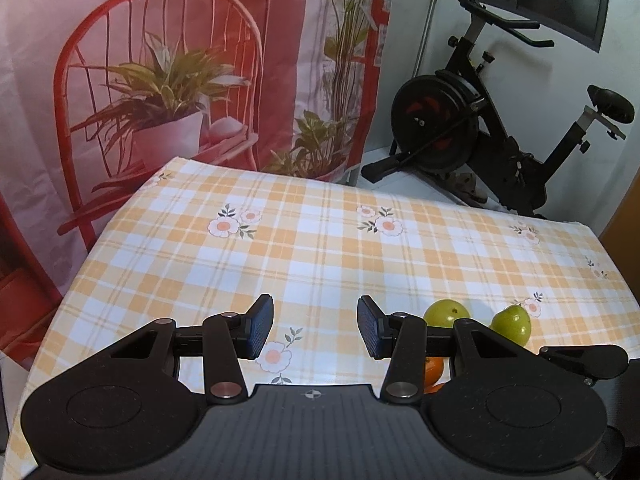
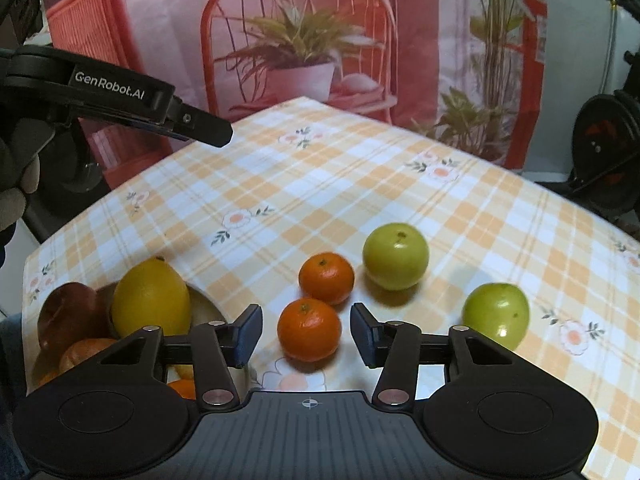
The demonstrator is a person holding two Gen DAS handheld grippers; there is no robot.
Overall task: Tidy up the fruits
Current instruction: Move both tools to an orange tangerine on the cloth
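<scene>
Nearest orange (image 2: 309,330): we see it dead ahead between the right tongs' (image 2: 307,334) pads, round, no long axis; jaws released, not touching it.
Nearer hand: ours on the right, we judge.
Left tongs (image 1: 316,328): released, empty, over bare cloth.
Bowl (image 2: 208,300): left of the orange, holding a lemon (image 2: 151,300).
Surface: checked tablecloth (image 2: 320,184).
Room: exercise bike (image 1: 480,128) behind.

In the left wrist view an orange fruit (image 1: 434,368) near the table's (image 1: 320,240) near edge shows only as a sliver behind the left gripper's (image 1: 316,330) right finger arm; in the right wrist view the bowl (image 2: 208,300) at the near left corner lies mostly behind the right gripper's (image 2: 306,334) body; its lower fruits (image 2: 80,354) are half covered; a gloved hand (image 2: 16,176) is cut by the left edge.
</scene>
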